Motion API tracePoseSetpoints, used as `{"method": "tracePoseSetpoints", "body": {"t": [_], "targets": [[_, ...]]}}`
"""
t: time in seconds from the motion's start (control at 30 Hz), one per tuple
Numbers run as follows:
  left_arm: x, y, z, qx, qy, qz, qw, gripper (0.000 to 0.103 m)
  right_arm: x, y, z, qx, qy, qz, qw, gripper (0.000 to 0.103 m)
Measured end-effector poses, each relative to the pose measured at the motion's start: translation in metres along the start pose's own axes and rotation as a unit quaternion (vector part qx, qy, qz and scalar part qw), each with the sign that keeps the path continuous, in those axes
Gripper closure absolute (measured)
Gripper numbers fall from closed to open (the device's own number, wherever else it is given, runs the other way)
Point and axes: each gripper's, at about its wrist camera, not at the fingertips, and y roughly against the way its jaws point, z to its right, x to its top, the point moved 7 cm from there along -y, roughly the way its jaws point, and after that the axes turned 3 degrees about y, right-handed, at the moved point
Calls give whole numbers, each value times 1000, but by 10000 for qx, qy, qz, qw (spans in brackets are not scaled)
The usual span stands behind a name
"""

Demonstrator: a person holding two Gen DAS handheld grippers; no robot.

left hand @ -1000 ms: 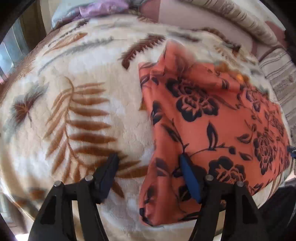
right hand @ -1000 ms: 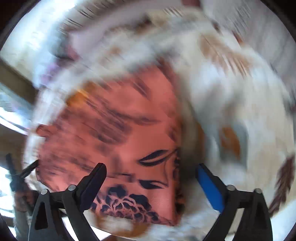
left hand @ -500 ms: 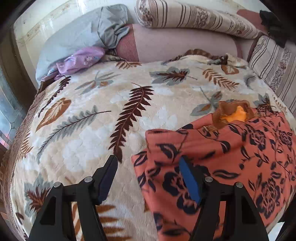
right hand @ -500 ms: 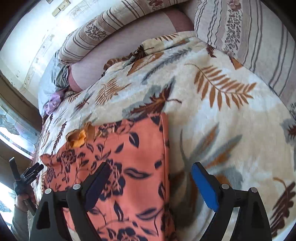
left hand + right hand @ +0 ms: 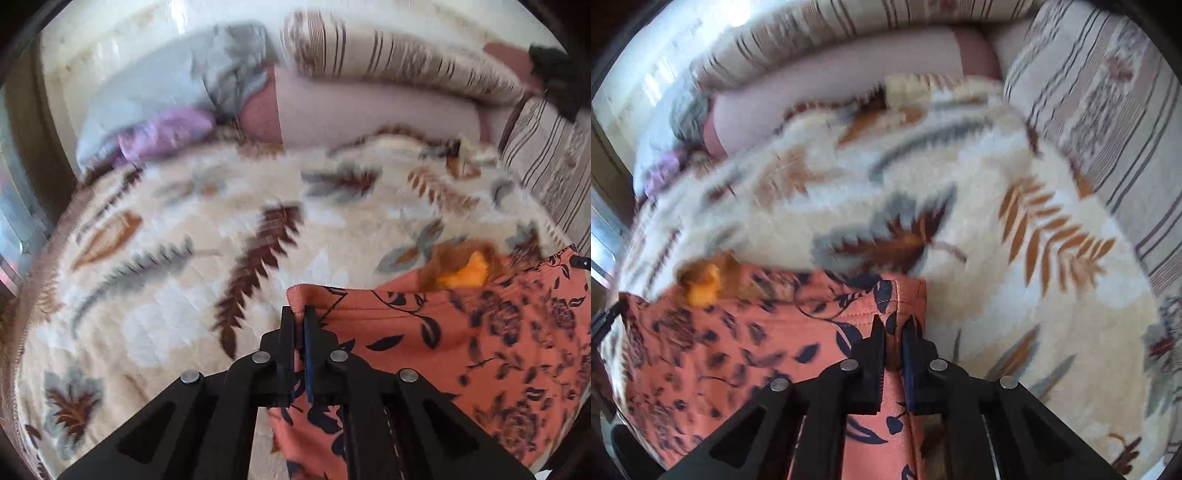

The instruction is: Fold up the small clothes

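Observation:
An orange garment with dark blue flowers [image 5: 461, 343] lies on a cream leaf-patterned blanket [image 5: 177, 295]. My left gripper [image 5: 299, 314] is shut on the garment's far left corner. In the right wrist view the garment [image 5: 738, 350] spreads to the left, and my right gripper [image 5: 894, 325] is shut on its far right corner. An orange-brown bunched part [image 5: 461, 269] sits at the garment's far edge, also in the right wrist view [image 5: 701, 280].
Striped pillows [image 5: 399, 66] and a pink bolster [image 5: 369, 114] line the far side. A grey cloth [image 5: 166, 88] and a purple cloth [image 5: 166, 133] lie at the far left. A striped cushion [image 5: 1108, 110] stands to the right.
Both grippers were open over the garment's far corners half a second ago. Both have now shut on those corners. The views are blurred with motion.

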Motion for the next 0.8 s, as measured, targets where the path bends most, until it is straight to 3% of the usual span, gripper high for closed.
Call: {"method": "tracePoseSetpoints", "body": {"t": [0.07, 0.17, 0.23, 0.27, 0.3, 0.37, 0.43, 0.47, 0.53, 0.63, 0.7, 0.73, 0.8], "targets": [[6, 30, -7, -9, 170, 308, 9994, 99, 14, 35, -3, -69, 126, 458, 9988, 95], [6, 9, -15, 227, 204, 185, 9994, 99, 31, 32, -3, -72, 181, 620, 9979, 95], [-7, -39, -16, 345, 151, -340, 9987, 95, 29, -10, 0, -13, 124, 210, 9997, 89], [-19, -69, -18, 479, 168, -726, 9961, 93, 17, -48, 7, 4, -42, -315, 9995, 86], [-30, -89, -20, 539, 135, -1015, 9933, 88, 4, -73, 12, 16, -208, -684, 9974, 83], [-28, -88, -23, 750, 4, -776, 9942, 65, 3, -70, 16, 84, -350, -333, 9988, 82], [-18, -63, -30, 712, 202, -670, 9950, 48, 5, -47, 19, 22, -582, -217, 9981, 61], [-12, -44, -33, 578, 385, -508, 9963, 48, 7, -29, 19, -59, -526, -57, 9986, 42], [-5, -4, -36, 495, 635, -176, 9966, 48, 11, 15, 16, -75, -553, 337, 9979, 37], [-15, 49, -16, 58, 719, 24, 9974, 43, 1, 60, -12, 822, -760, 455, 9927, 33], [-32, 71, 2, -148, 673, 68, 9976, 33, -18, 82, -40, 1601, -822, 464, 9826, 20], [-46, 77, 13, -297, 661, 46, 9974, 26, -32, 86, -51, 1923, -857, 434, 9766, 17], [-83, 69, 29, -311, 600, -220, 9975, 26, -68, 76, -65, 2293, -951, 217, 9684, 13]]}}
